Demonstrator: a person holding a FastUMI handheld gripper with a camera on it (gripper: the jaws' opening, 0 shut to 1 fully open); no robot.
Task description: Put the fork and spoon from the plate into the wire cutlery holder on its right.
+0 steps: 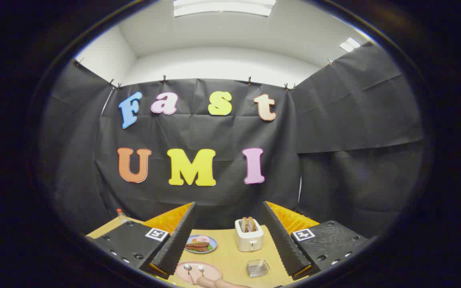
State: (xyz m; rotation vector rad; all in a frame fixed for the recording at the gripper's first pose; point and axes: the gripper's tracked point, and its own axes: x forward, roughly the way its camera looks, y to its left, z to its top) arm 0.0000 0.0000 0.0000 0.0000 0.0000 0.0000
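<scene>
Fingers spread, we line up on the plate for the first pick.

Our gripper (pixel 228 240) hangs high over the table (pixel 230 256) with its fingers wide apart and nothing between them. We take the pink plate (pixel 210 274) as our landmark: it lies low between the fingers, nearer the left one. On the plate, the spoon (pixel 188 270) and the fork (pixel 201 271) lie side by side, spoon to the left. The wire holder (pixel 257 268) stands to the plate's right, apart from it. Beyond the plate we see a toaster (pixel 249 236) and a blue plate of food (pixel 201 244). We judge the good move is to tip down toward the plate, straddle one handle crosswise, and close only once both fingers bracket it.
</scene>
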